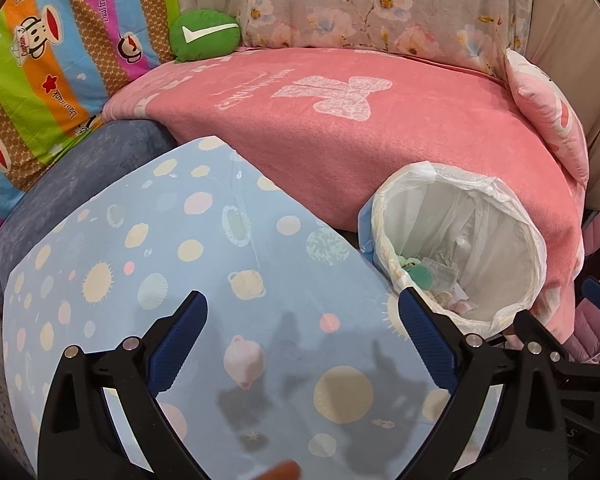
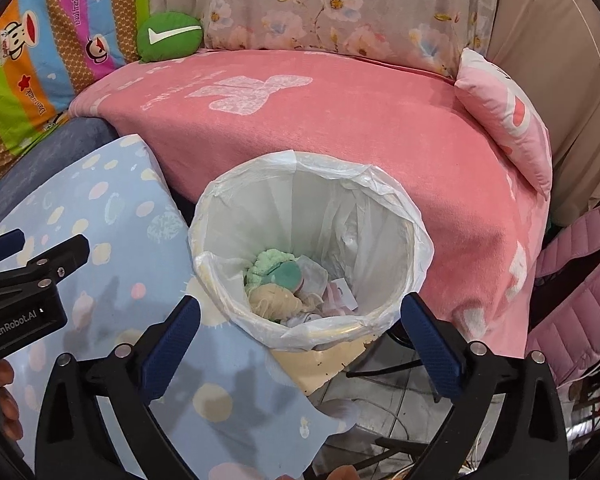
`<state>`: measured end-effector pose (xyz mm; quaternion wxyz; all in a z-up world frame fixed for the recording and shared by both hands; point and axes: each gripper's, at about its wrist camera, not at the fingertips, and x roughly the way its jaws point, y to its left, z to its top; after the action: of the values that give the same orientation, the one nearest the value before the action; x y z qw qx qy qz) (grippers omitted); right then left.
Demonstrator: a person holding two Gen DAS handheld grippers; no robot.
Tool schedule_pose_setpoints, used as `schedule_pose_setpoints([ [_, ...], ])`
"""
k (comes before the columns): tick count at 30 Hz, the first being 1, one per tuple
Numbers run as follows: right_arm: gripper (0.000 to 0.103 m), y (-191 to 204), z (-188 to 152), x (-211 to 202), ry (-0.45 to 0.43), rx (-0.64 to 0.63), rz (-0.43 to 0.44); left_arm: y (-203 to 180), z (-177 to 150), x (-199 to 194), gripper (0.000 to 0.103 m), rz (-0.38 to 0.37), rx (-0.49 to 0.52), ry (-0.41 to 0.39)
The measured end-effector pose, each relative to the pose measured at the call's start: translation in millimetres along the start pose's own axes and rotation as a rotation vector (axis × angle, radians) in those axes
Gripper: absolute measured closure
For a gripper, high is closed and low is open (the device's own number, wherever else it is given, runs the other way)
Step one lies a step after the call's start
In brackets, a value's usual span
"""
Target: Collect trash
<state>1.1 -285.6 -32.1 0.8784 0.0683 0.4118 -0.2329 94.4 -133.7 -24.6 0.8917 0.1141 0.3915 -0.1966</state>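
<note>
A trash bin (image 2: 414, 240) lined with a white plastic bag stands between a blue-covered table and a pink couch; in the left wrist view the bin (image 1: 536, 248) sits at the right. Inside lie trash pieces (image 2: 284, 280): green and cream fluffy wads, a teal round pad, paper scraps. My right gripper (image 2: 300, 316) hovers just above the bin's near rim, jaws wide open, nothing between them. My left gripper (image 1: 302, 312) is open over the blue dotted tablecloth (image 1: 204, 240), empty. The left gripper's body (image 2: 24, 284) shows at the left edge of the right wrist view.
A pink blanket (image 1: 380, 128) covers the couch seat, with a green cushion (image 1: 204, 32), a pink pillow (image 1: 548, 112) and a striped cartoon quilt (image 1: 52, 60). A pink padded jacket (image 2: 580, 280) hangs at the right. Cables (image 2: 384, 376) lie on the floor below the bin.
</note>
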Motion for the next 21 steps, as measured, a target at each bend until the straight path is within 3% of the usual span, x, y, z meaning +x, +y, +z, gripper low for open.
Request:
schedule_pose_setpoints([
  [21, 0.007, -12, -14, -6, 0.0, -0.008, -0.041, -22, -12, -4, 0.008, 0.02, 0.034, 0.0],
])
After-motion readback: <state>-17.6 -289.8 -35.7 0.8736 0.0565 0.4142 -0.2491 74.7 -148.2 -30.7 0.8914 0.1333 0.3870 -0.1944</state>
